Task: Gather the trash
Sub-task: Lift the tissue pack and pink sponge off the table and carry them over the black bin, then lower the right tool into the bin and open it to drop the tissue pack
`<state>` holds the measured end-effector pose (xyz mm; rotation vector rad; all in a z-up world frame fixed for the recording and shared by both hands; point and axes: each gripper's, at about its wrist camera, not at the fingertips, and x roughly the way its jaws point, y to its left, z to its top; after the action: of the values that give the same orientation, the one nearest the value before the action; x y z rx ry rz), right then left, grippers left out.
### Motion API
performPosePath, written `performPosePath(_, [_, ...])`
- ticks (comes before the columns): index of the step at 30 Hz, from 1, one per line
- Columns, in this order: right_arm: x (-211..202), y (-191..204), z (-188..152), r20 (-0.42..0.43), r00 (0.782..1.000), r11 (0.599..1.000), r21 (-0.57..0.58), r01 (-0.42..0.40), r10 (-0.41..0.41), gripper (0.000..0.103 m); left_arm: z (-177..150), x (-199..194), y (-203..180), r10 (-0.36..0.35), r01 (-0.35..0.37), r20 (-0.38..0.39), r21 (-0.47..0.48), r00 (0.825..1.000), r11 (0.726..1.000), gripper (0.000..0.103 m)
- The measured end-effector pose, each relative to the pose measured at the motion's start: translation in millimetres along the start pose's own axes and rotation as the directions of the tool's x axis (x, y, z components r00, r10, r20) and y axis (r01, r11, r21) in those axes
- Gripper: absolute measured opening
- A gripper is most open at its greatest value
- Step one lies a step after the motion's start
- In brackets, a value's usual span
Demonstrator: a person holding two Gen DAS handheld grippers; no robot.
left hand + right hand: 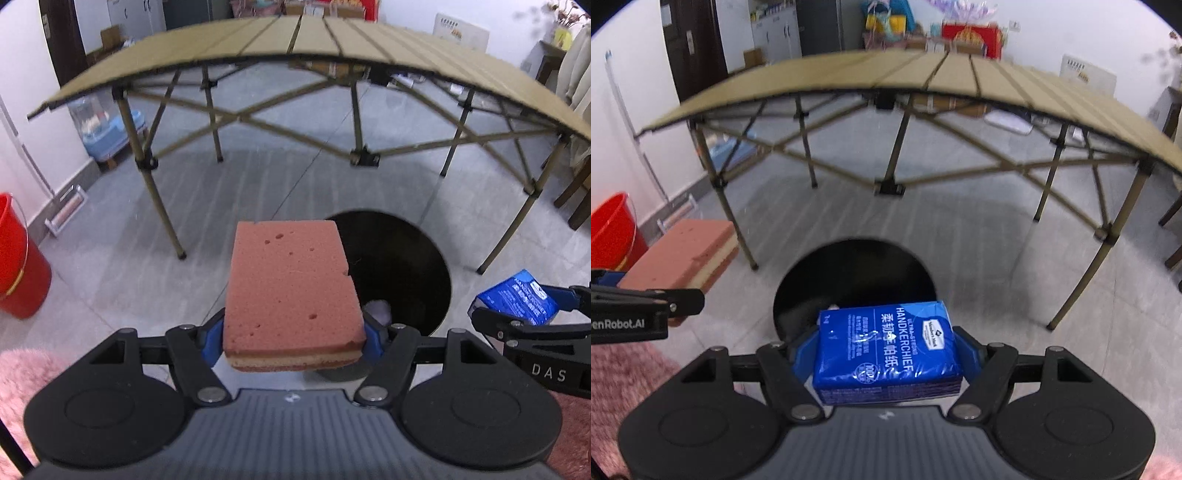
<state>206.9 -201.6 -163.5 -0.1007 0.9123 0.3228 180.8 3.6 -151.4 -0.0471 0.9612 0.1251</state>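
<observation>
My left gripper (pixel 293 338) is shut on a pink sponge (pixel 291 291) with a beige layer, held flat above the floor beside a round black trash bin (pixel 413 258). My right gripper (pixel 886 350) is shut on a blue handkerchief tissue pack (pixel 886 347), held just over the near rim of the bin (pixel 849 273). The sponge also shows in the right wrist view (pixel 683 254) at the left, and the tissue pack in the left wrist view (pixel 517 299) at the right. Something pale lies inside the bin (pixel 378 310).
A tan folding table (pixel 295 40) on crossed legs stands behind the bin. A red bucket (pixel 18 266) sits at the left by the wall. A pink fluffy rug (pixel 22 376) lies under the grippers. A wooden chair (pixel 576 192) is at the right.
</observation>
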Motion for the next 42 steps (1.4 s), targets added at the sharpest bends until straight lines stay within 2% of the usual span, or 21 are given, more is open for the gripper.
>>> performPosePath(11, [49.0,7.0,-26.4,-0.149,0.989,1.0,0.007,-0.012,0.013,0.073,-13.4,47.9,9.3,0.018,-0.018,-0.127,0.0,0.992,1.0,0.071])
performPosePath(23, [75.0,6.6,-34.4,-0.224,0.975,1.0,-0.002,0.002,-0.002,0.073,-18.7,82.5,19.9,0.028,-0.034,-0.21,-0.023,0.977,0.999,0.071])
performPosePath(32, [86.0,12.0,-25.4,-0.224,0.975,1.0,-0.018,0.002,-0.006,0.073,-16.3,94.3,25.3,0.044,-0.054,-0.229,-0.04,0.972,0.998,0.071])
performPosePath(42, [118.2,22.3,16.6,-0.199,0.98,0.999,-0.04,-0.001,-0.007,0.073,-2.3,110.8,39.9,0.112,-0.128,-0.22,-0.064,0.969,0.99,0.071])
